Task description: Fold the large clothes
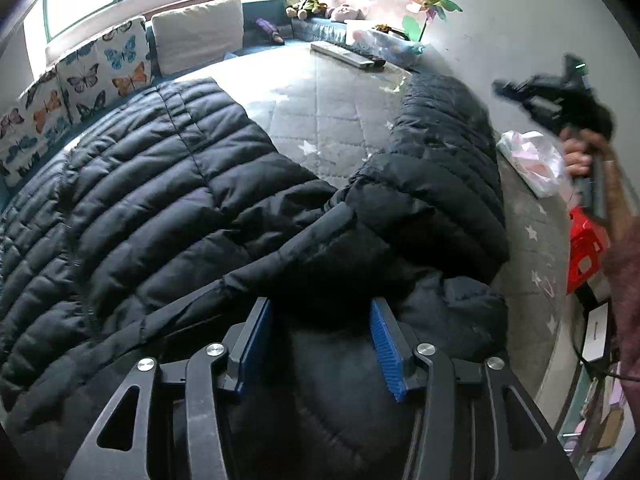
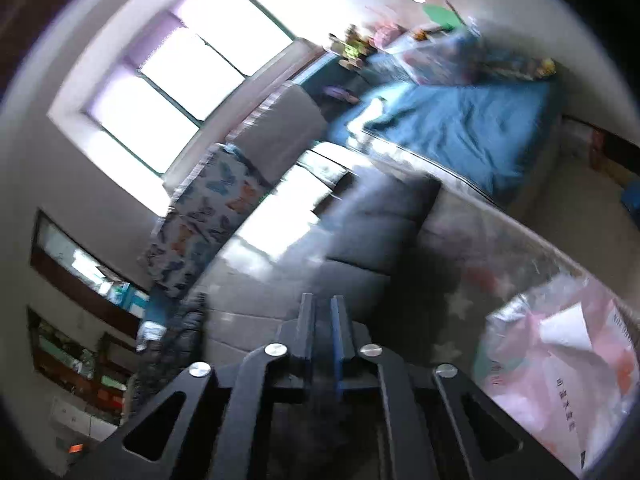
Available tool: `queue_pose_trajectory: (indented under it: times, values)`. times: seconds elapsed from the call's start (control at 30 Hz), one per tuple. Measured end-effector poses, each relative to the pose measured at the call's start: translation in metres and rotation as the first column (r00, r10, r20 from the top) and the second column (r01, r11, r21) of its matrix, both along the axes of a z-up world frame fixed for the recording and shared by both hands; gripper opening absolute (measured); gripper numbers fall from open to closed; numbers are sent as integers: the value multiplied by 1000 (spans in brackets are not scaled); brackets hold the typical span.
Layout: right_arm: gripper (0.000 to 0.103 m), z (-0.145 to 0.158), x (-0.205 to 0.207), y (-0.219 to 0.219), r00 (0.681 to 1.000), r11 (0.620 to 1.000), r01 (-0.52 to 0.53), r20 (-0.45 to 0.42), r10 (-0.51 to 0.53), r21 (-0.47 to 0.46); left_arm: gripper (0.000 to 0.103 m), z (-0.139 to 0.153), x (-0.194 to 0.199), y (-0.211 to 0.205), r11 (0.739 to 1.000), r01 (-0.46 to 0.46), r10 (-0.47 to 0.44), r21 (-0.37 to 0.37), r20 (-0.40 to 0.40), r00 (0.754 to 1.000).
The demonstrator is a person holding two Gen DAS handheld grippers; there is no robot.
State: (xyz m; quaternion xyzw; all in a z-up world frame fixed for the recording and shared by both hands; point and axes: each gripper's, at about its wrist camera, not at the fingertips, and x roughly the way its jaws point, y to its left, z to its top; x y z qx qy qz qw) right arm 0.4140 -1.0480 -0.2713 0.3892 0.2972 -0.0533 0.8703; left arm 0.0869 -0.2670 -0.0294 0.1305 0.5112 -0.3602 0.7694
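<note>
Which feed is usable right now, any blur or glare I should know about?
Left wrist view: sharp on the black puffer jacket, with window glare washing out the far mattress and the right tool smeared. Right wrist view: tilted and motion-blurred throughout, window blown out.

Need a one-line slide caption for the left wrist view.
Open left claw above a black quilted puffer jacket spread on a grey star-patterned mattress; right claw raised alongside.

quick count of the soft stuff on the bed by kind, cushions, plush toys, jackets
butterfly-print cushions: 2
plain cream fabric cushion: 1
small plush toys on the far ledge: 3, the pink one is washed out
black quilted puffer jacket: 1
total: 7
</note>
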Motion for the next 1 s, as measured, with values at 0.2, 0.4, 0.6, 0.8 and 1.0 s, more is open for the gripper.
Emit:
queue_pose_trajectory:
  times: [0.2, 0.4, 0.6, 0.8, 1.0]
  values:
    - [8, 63, -4, 28, 993, 998, -63, 102, 64, -17, 56, 11, 2, 17, 998, -26, 24, -59, -29, 999]
    - [65, 43, 1, 33, 997, 996, -48, -64, 43, -73, 65, 49, -14, 44, 995, -30, 38, -99, 85, 996]
    - [65, -14, 11, 25, 974, 996, -31, -224, 13, -80, 65, 49, -14, 50, 992, -41, 46, -121, 39, 998]
    - [65, -62, 27, 8, 956, 999, 2, -292, -17, -53, 65, 23, -14, 22, 997, -5, 4, -72, -7, 1000]
    - [41, -66, 46, 9, 978, 996, -51, -204, 36, -72, 65, 3, -1, 11, 997, -24, 18, -75, -73, 997]
